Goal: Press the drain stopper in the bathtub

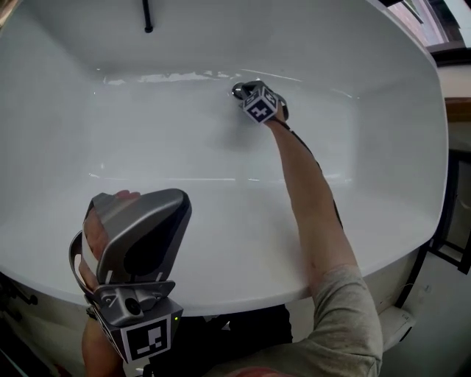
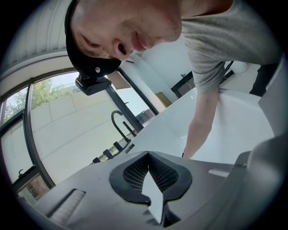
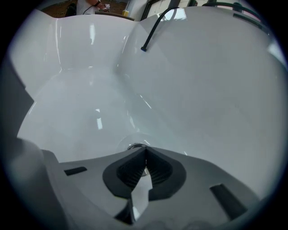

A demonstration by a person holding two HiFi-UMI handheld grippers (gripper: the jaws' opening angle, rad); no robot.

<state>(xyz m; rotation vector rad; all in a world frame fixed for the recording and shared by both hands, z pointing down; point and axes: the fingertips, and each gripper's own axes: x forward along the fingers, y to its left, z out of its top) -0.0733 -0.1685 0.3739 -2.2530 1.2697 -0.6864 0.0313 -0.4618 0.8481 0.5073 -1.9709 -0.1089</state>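
Note:
The chrome drain stopper [image 1: 237, 90] sits on the floor of the white bathtub [image 1: 243, 283]. My right gripper [image 1: 250, 94], with its marker cube, reaches down into the tub on an outstretched arm, its tips at the stopper. In the right gripper view the jaws are shut [image 3: 145, 152], and the round stopper [image 3: 134, 146] peeks out just past the tips, touching or nearly so. My left gripper [image 1: 147, 213] hangs over the tub's near rim, aimed up at the person. Its jaws [image 2: 147, 155] are shut on nothing.
A thin black faucet spout [image 1: 147, 18] hangs over the tub's far wall, also seen in the right gripper view as a faucet spout [image 3: 155, 29]. The tub walls slope steeply round the drain. Dark furniture legs [image 1: 449, 221] stand outside the tub at the right.

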